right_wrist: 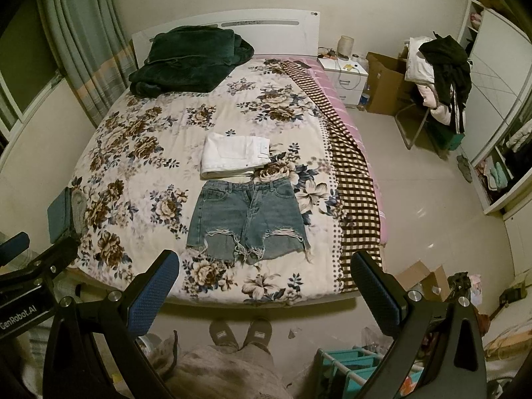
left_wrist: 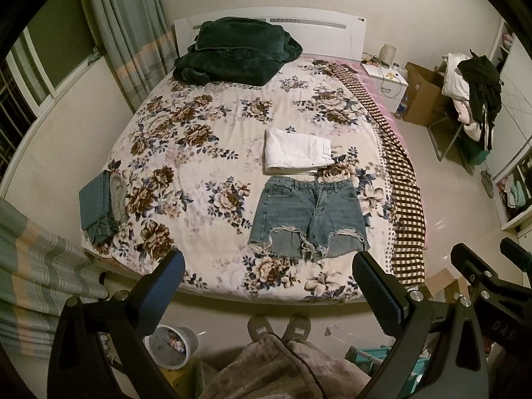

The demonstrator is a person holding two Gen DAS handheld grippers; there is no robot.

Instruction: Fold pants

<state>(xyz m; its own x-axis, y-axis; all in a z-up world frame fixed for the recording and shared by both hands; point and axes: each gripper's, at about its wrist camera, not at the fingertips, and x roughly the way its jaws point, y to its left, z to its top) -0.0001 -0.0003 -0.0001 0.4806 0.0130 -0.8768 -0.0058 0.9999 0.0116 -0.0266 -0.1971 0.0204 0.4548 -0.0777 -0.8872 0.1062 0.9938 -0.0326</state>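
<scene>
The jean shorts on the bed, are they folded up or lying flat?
Lying flat. The jean shorts are spread on the bed, waistband and both frayed legs showing; the white pants behind them are folded.

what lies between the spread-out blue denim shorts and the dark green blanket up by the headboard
The folded white pants, just beyond the waistband of the blue denim shorts. Past them only bare floral bedspread reaches the dark green blanket. Both wrist views show it.

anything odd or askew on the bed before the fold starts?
Nothing stands out. Denim shorts lie flat and unfolded near the foot of the bed; their ripped, frayed hems look like styling. Folded white pants sit just beyond. Both grippers open, off the cloth.
</scene>
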